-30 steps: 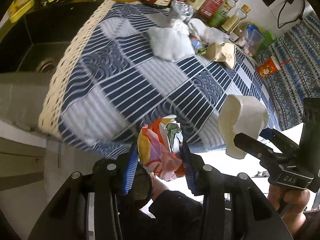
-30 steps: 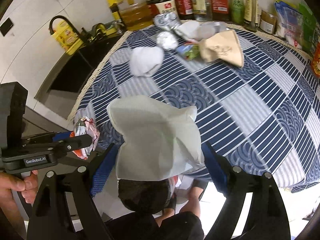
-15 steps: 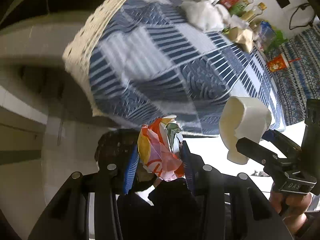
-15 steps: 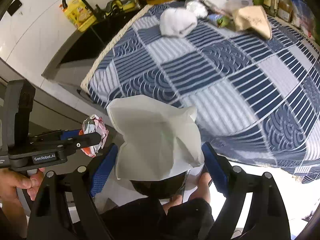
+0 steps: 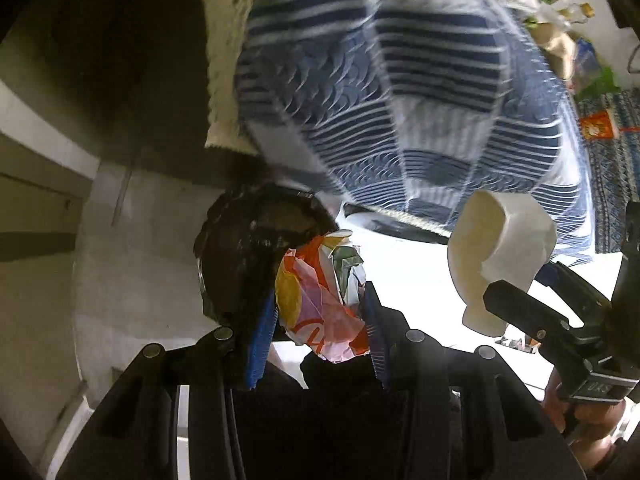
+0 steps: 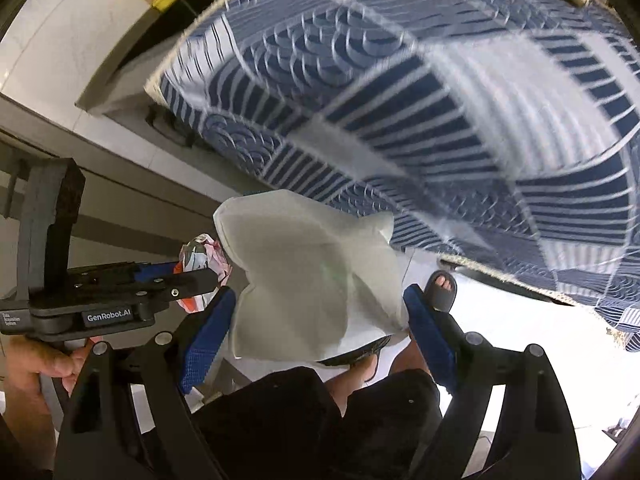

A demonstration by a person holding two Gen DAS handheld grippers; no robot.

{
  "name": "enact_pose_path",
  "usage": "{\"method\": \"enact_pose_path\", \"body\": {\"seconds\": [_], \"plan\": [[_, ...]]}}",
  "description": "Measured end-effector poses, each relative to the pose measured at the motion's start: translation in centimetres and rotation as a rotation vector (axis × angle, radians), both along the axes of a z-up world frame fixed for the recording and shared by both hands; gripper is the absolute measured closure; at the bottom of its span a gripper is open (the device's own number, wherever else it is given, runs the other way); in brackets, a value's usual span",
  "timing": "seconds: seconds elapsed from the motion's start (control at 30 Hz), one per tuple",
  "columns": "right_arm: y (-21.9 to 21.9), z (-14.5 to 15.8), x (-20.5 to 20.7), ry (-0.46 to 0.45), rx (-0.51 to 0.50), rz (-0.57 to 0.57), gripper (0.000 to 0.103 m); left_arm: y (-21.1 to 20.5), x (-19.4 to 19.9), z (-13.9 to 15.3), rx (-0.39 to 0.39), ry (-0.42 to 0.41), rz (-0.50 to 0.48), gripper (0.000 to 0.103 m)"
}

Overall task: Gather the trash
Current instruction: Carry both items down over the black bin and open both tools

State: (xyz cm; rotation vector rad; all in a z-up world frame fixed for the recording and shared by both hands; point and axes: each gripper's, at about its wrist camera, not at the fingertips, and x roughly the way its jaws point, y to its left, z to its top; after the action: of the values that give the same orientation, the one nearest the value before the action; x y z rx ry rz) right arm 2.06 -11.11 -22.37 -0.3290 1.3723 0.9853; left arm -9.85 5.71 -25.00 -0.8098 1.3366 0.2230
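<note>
My left gripper (image 5: 320, 316) is shut on a crumpled orange, pink and green wrapper (image 5: 320, 300), which also shows at the left in the right wrist view (image 6: 204, 256). Just beyond it stands a dark round bin lined with a black bag (image 5: 244, 248), on the floor under the table edge. My right gripper (image 6: 316, 312) is shut on a puffed white paper bag (image 6: 312, 280), held wide between the blue pads; the same bag (image 5: 500, 252) hangs at the right of the left wrist view. Both grippers point steeply down, side by side.
The table's blue-and-white patterned cloth (image 6: 400, 100) with a cream fringe (image 5: 224, 80) hangs over the edge above. More trash and bottles (image 5: 560, 12) lie far back on it. The person's sandalled foot (image 6: 440, 292) and dark shorts are below. Grey cabinet fronts stand at the left.
Both grippers have dropped from above the tabletop to below its edge, each keeping its load. The bin has come into view under the left gripper.
</note>
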Motion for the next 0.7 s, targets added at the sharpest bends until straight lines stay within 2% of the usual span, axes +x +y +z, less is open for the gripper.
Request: {"method": "enact_pose_path", "body": {"seconds": [0.3,0.7], "plan": [[1.2,-6.4,-0.7,0.06,-0.077,0.028,0.018,0.6,-1.7,-5.6,-0.05,0.076,0.054,0.062],[2.1,-14.1,-0.4,0.108,-0.116,0.061,0.018,0.5,-2.2,-10.3,-0.081,0.138,0.093,0.06]]}}
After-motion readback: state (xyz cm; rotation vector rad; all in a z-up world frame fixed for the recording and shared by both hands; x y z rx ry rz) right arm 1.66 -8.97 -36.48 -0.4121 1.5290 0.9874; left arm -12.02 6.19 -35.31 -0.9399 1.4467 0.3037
